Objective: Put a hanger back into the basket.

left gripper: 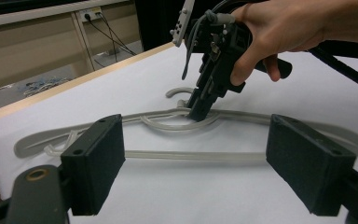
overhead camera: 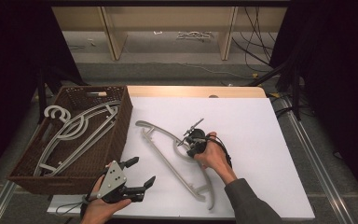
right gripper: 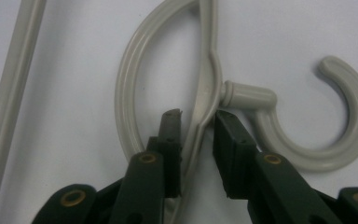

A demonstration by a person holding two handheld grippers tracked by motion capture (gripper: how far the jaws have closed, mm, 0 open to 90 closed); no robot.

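Since the white table (overhead camera: 261,140) serves as the work surface and the wicker basket (overhead camera: 74,177) stands at its left edge, touching it, the layout suggests the hangers go into or come out of that basket; which way cannot be told. The basket holds grey hangers (overhead camera: 74,133) lying flat and overlapped, their hooks toward its far left corner; I count at least two, though the tangle prevents a firm figure. One more grey hanger (overhead camera: 168,158) lies flat on the table just right of the basket, running diagonally from its near end up toward the far left, its hook (right gripper: 345,121) resting on the surface. The right gripper (overhead camera: 192,140) points down at this hanger's neck; in the right gripper view its jaws stand either side of the top rail just beside the hook stem, narrowed almost onto it, with a thin gap visible at each pad (right gripper: 230,140), so the grip is judged not yet firm. That spot, near the balance point, would let the hanger lift level. The left gripper (overhead camera: 137,175) hovers above the table's near edge, jaws wide apart and empty, facing the hanger, apparently in reserve. Count: one table, one basket, two grippers, one loose hanger.
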